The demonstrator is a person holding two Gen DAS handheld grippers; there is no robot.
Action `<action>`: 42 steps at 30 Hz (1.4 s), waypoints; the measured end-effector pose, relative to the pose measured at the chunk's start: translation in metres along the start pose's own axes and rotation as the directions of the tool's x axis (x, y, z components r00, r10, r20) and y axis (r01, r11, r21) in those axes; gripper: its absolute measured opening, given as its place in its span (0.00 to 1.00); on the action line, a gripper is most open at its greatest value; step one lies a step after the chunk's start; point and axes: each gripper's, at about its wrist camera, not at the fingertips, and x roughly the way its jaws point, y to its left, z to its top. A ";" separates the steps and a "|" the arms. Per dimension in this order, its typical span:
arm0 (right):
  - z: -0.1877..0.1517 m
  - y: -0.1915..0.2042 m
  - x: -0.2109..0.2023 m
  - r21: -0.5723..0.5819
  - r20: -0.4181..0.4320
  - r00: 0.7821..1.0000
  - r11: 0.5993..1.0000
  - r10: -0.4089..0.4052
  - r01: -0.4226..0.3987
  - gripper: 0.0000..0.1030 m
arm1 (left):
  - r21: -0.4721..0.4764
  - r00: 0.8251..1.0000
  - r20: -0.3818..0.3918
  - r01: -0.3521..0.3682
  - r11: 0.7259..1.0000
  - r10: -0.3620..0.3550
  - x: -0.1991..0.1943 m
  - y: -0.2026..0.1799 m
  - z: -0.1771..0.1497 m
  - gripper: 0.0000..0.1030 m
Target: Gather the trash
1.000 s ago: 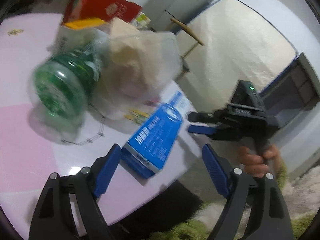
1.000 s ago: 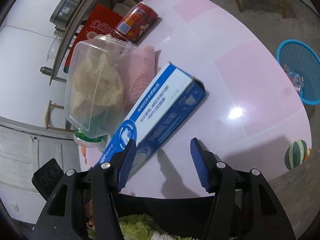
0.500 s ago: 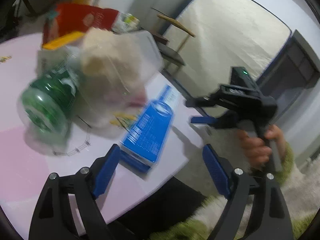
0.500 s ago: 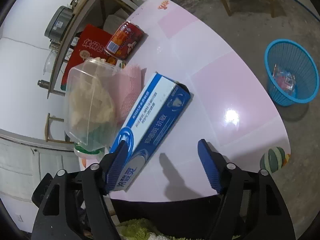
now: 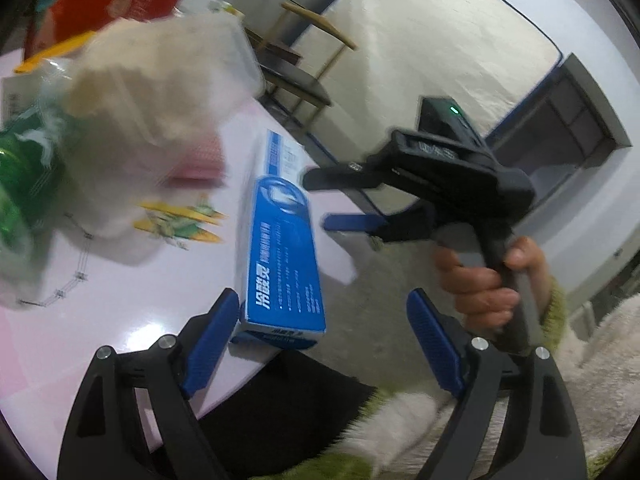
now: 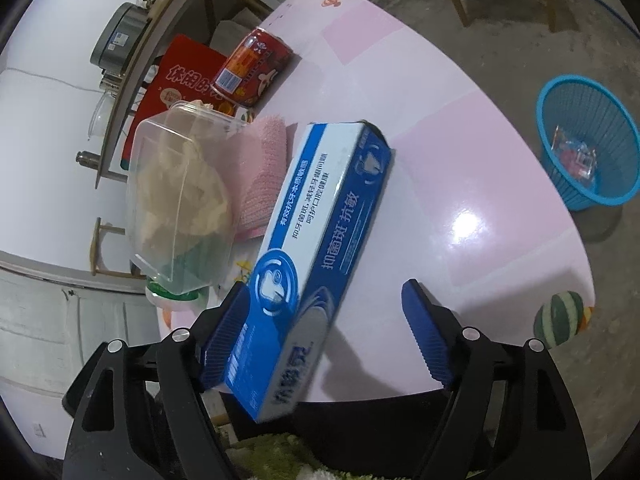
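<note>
In the left wrist view the clear container (image 5: 160, 92) with crumpled paper inside is smeared by motion blur, and its outline cannot be traced. The green bottle (image 5: 16, 192) beside it is blurred too and cut off by the left edge. The red packet (image 5: 112, 4) behind them is partly hidden by the container.

In the right wrist view the near end of the blue toothpaste box (image 6: 316, 264) is blurred, its lettering there unreadable. The green cap (image 6: 172, 294) shows only as a sliver under the container. What lies in the blue basket (image 6: 560, 176) is too small to tell.
</note>
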 end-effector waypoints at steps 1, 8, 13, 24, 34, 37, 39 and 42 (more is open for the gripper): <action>0.001 0.001 0.001 -0.004 0.002 1.000 1.000 -0.007 0.007 0.74 | 0.001 1.000 -0.007 0.017 1.000 -0.017 0.003 -0.002 0.000 0.81; 0.000 0.010 0.001 -0.078 0.014 0.996 0.993 -0.085 0.085 0.75 | 0.020 0.989 -0.058 0.134 0.991 -0.132 0.022 -0.024 -0.002 0.81; -0.001 0.027 0.009 -0.175 0.018 0.986 0.971 -0.165 0.165 0.75 | 0.069 0.994 -0.061 0.094 0.993 -0.090 0.021 -0.032 -0.005 0.81; -0.003 0.042 0.021 -0.263 0.035 0.968 0.932 -0.249 0.249 0.75 | 0.060 0.969 0.203 -0.157 0.986 0.142 -0.074 -0.019 0.019 0.81; 0.014 0.047 -0.008 -0.221 0.152 0.975 0.956 -0.161 0.193 0.75 | 0.014 0.890 0.322 -0.346 0.938 0.324 -0.109 0.015 0.062 0.81; 0.025 0.054 -0.018 -0.211 0.180 0.982 0.972 -0.063 0.101 0.75 | 0.003 0.891 0.318 -0.343 0.939 0.324 -0.104 0.026 0.079 0.81; 0.038 0.058 -0.021 -0.198 0.166 0.986 0.980 0.031 0.002 0.75 | -0.018 0.897 0.291 -0.344 0.939 0.334 -0.095 0.039 0.091 0.81; 0.066 0.068 -0.015 -0.178 0.147 0.980 0.978 0.135 -0.108 0.75 | -0.065 0.904 0.231 -0.354 0.933 0.359 -0.083 0.053 0.106 0.81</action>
